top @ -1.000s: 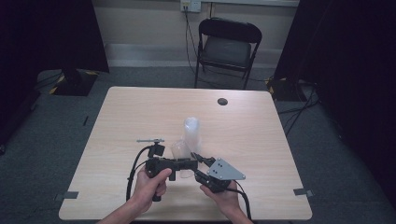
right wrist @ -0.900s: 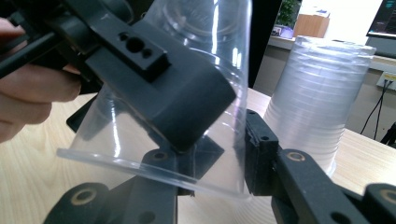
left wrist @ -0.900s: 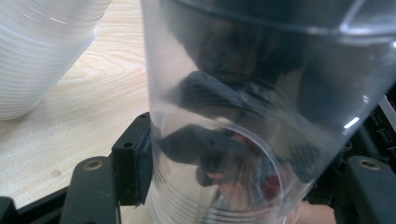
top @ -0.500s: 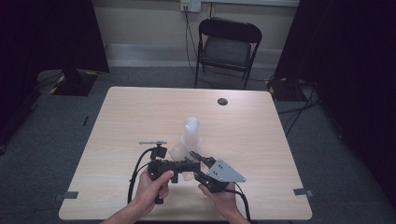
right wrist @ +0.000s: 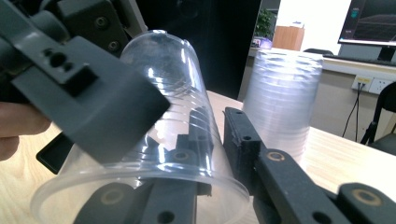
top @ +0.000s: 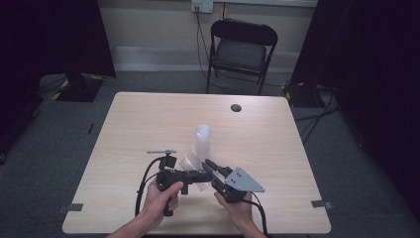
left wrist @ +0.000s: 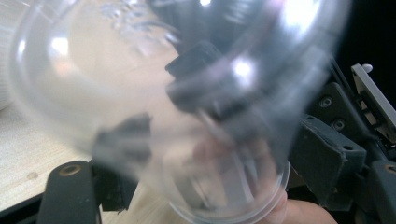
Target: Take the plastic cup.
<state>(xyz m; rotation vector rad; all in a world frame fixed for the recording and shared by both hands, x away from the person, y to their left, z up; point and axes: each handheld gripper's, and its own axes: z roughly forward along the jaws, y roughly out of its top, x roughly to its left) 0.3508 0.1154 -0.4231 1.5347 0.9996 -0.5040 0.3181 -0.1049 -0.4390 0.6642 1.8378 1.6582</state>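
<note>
Work in hand is a transfer of one clear plastic cup [top: 190, 162] from gripper to gripper, low over the near part of the table [top: 148, 119]. The cup lies tilted between the two tools, its mouth toward the person and its base toward the stack of cups [top: 203, 141], which stands upright on the table just beyond. The left gripper [top: 198, 174] has just been opening: its jaws now stand well apart with the cup between them. In the left gripper view the cup [left wrist: 140, 93] is blurred and close to the lens, so I cannot tell whether a pad still brushes the wall. The right gripper [top: 210, 166] has just been closing. In the right gripper view one of its jaws sits inside the cup [right wrist: 173, 93], seen through the plastic, and the other lies against the outside near the rim, so the jaws are nearly together with the cup wall pinched between them. The left gripper [right wrist: 84, 88] lies across the cup's upper side there, and the stack [right wrist: 282, 98] stands behind. Judgement: hold of the cup has passed to the right gripper. The grip is a thin pinch on a flexible wall, so the cup may swing or slip once the left gripper draws clear. That withdrawal looks to be the next step.
</note>
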